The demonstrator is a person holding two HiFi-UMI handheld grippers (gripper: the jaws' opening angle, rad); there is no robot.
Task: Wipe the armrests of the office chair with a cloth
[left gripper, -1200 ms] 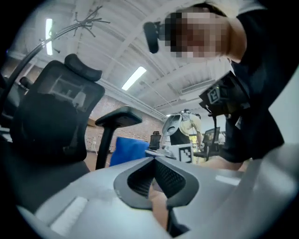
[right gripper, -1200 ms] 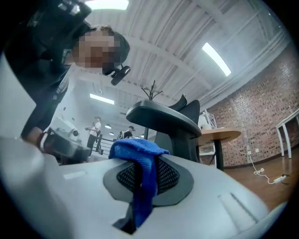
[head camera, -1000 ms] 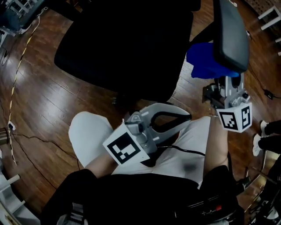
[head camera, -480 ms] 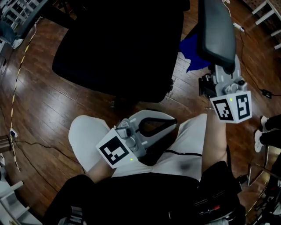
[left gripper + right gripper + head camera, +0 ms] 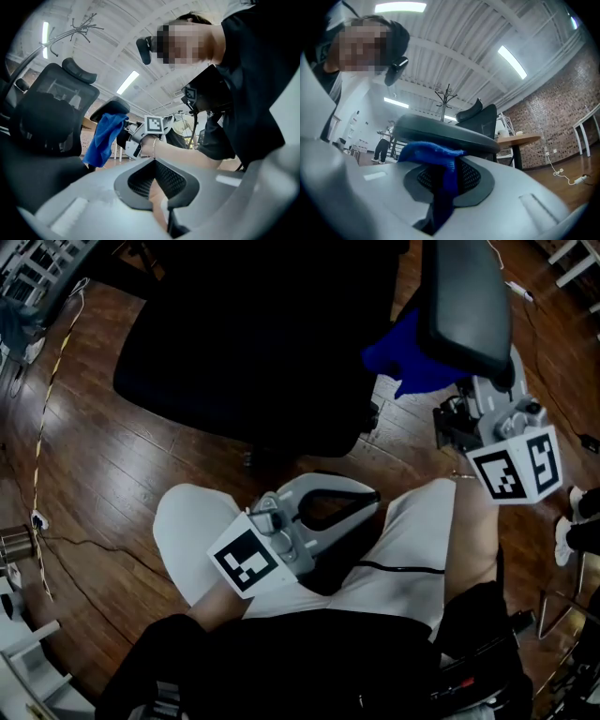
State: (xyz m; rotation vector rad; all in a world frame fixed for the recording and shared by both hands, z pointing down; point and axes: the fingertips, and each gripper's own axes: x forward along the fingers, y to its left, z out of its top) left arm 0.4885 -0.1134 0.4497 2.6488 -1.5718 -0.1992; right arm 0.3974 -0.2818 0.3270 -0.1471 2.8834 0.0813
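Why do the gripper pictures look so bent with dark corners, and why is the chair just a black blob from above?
Left and right gripper views: wide-angle lenses curve straight lines and blacken the corners. Right gripper view: the ceiling lamp glares white; the blue cloth, close up, looks soft. Head view: the chair seat is underexposed, almost detail-free.

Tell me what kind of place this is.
Likely an open-plan office or loft workspace: an office chair stands on a wood floor, a table sits before a brick wall, and strip lights hang from a high ceiling.
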